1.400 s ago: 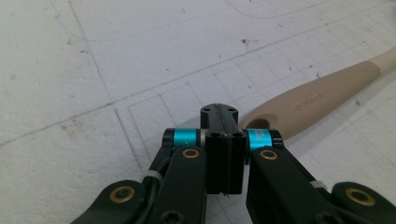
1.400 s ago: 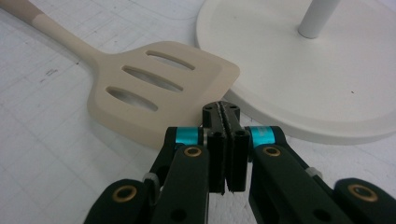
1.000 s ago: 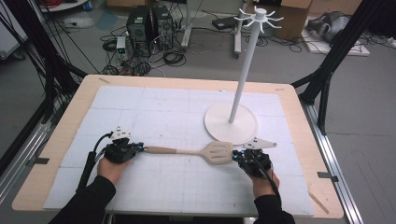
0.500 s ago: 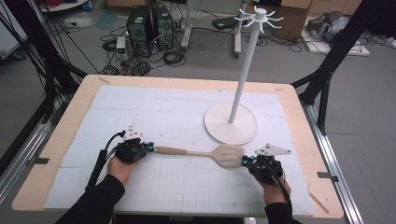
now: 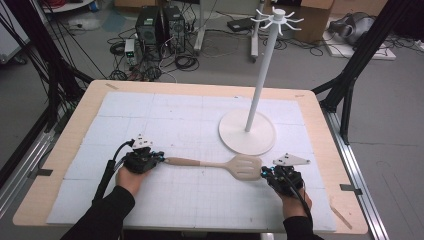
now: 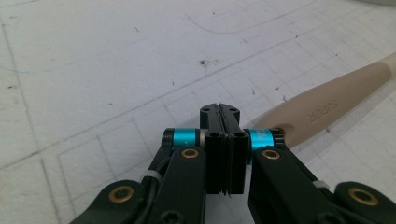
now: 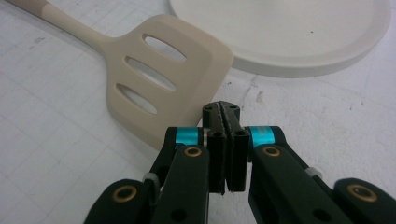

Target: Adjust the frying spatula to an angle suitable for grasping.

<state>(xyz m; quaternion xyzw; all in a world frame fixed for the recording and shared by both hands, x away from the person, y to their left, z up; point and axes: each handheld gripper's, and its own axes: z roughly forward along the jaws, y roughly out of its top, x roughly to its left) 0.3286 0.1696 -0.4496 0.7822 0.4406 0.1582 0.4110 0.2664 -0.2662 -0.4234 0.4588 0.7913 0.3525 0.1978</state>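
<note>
- The beige slotted spatula (image 5: 220,164) lies flat on the white gridded mat (image 5: 165,120), stretched between the 2 grippers, near the table's front edge.
- Its handle end sits just beside the left gripper (image 5: 159,159), whose jaws are pressed together on nothing.
- Its blade, with 3 slots, lies just beside the right gripper (image 5: 265,172), jaws likewise together and empty.
- Embossed on the handle: "SUPOR".
- The white stand (image 5: 260,80) rises just behind the blade; its round base is cut off in the right gripper view.
</note>
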